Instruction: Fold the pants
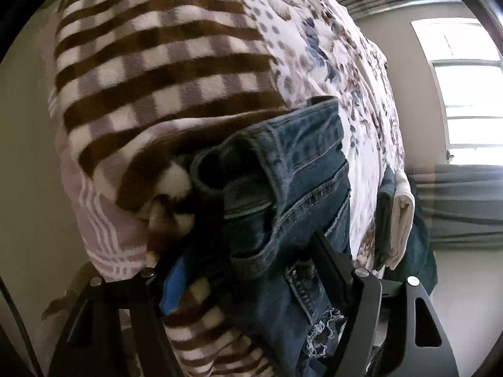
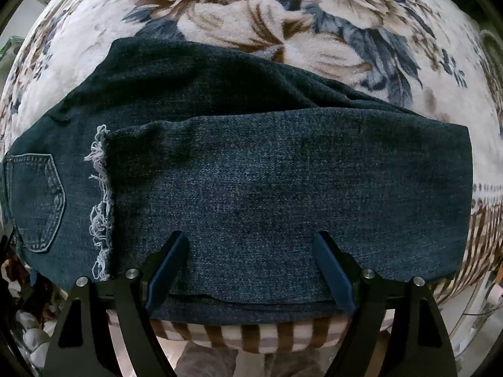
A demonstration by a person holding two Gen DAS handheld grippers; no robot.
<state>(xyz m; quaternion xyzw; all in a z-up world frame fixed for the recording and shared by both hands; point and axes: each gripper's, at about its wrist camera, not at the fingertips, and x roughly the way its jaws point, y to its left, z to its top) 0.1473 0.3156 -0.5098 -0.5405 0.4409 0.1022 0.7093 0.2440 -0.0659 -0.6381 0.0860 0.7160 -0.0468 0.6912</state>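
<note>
This is a bedroom in a home. A bed is spread with a fleecy floral blanket (image 2: 314, 31) in cream, brown and blue, and a brown checked blanket (image 1: 157, 78) lies bunched on top of it. Beyond the bed, daylight comes through a window (image 1: 465, 100) in a plain pale wall, with grey curtains (image 1: 465, 201) below it. Folded clothes (image 1: 399, 216) sit stacked at the bed's far edge.
</note>
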